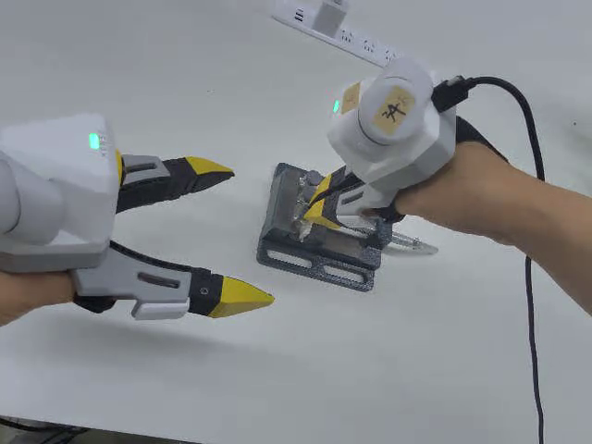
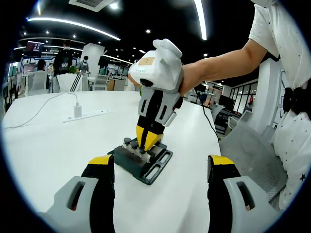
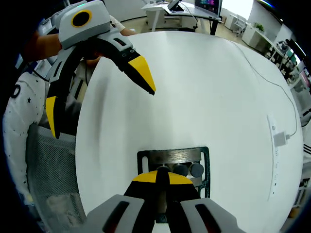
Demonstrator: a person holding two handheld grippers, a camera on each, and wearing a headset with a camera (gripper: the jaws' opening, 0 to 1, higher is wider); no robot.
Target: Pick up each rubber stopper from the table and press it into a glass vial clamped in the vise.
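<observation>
A dark metal vise (image 1: 314,264) (image 2: 156,167) (image 3: 146,158) stands mid-table and clamps a row of glass vials. Two of the vials (image 3: 189,170) carry grey rubber stoppers beside my right gripper's tips. My right gripper (image 1: 319,205) (image 2: 147,138) (image 3: 161,177) points straight down with its jaws shut, tips resting on the vial at the left end of the row. What lies under the tips is hidden. My left gripper (image 1: 231,233) (image 2: 160,162) (image 3: 97,94) hovers open to the left of the vise, holding nothing.
A white power strip (image 1: 342,32) (image 2: 87,115) (image 3: 279,138) with a plugged-in adapter lies at the table's far side. A black cable (image 1: 532,277) trails from my right gripper along the right. The vise's screw handle (image 1: 416,245) sticks out to the right.
</observation>
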